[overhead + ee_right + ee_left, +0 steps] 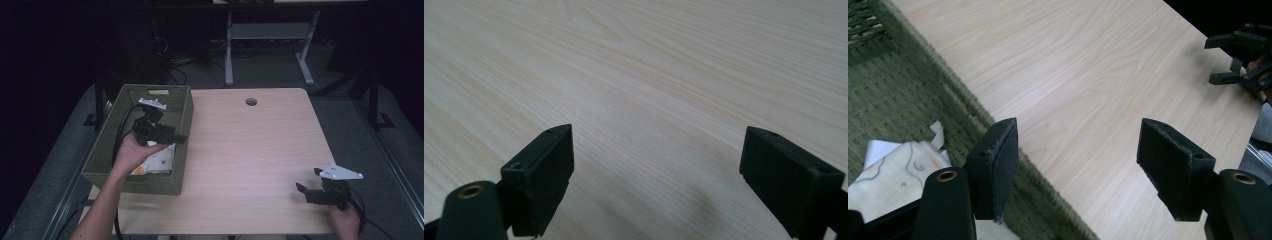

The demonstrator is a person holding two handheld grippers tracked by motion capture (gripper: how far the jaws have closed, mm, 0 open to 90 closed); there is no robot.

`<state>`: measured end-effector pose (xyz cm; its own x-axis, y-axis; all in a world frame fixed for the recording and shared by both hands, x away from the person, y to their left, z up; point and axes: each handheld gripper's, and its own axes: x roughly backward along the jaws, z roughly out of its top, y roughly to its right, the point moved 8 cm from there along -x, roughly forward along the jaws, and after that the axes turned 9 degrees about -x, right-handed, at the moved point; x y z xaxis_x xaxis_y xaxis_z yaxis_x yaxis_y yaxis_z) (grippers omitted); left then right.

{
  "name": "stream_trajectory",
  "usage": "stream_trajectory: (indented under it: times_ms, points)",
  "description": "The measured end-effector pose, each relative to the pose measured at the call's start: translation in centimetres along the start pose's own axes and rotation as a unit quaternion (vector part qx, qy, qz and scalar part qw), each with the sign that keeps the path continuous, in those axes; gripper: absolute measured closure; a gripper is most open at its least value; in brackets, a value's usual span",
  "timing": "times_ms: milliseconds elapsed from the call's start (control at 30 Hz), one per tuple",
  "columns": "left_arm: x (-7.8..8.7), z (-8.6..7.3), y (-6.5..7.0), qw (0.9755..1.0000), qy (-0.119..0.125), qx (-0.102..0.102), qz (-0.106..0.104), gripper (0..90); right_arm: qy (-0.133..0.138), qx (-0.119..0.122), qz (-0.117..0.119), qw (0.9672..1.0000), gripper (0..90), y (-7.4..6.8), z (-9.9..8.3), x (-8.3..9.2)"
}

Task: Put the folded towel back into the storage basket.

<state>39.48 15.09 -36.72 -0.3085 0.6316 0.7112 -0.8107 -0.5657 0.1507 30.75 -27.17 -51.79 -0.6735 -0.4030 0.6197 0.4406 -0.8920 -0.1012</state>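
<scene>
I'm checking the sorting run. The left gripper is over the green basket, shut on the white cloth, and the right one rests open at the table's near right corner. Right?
Not quite: the left gripper is open and holds nothing, as the left gripper view shows; the cloth lies in the basket. The right gripper is open near the table's corner.

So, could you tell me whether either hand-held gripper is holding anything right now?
No. The left hand-held gripper and the right hand-held gripper both have open, empty jaws.

Left gripper [181,137]: matte black, angular body, grey three-cornered top plate, black trailing cable. Right gripper [300,188]: same build. Both: rectangular black pads [998,160], brass-ringed screw holes. Forearms bare.
</scene>
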Motion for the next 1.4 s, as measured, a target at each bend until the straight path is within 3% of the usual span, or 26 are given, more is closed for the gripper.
stream_trajectory:
  times_ms: [500,1000,1400]
  points:
    - [-1.8,1.9,2.5,0.9996,0.007,-0.025,-0.01,33.2,0.003,-0.001,0.001,1.0,13.7,0.0,0.1,0.2]
    - [-4.1,3.4,5.9,0.998,0.002,-0.057,-0.027,31.8,0.006,-0.001,0.002,1.0,13.7,0.1,0.2,0.2]
    - [-6.3,4.1,7.5,0.9974,0.007,-0.063,-0.035,30.8,0.009,-0.003,0.002,1.0,13.7,0.2,0.3,0.4]
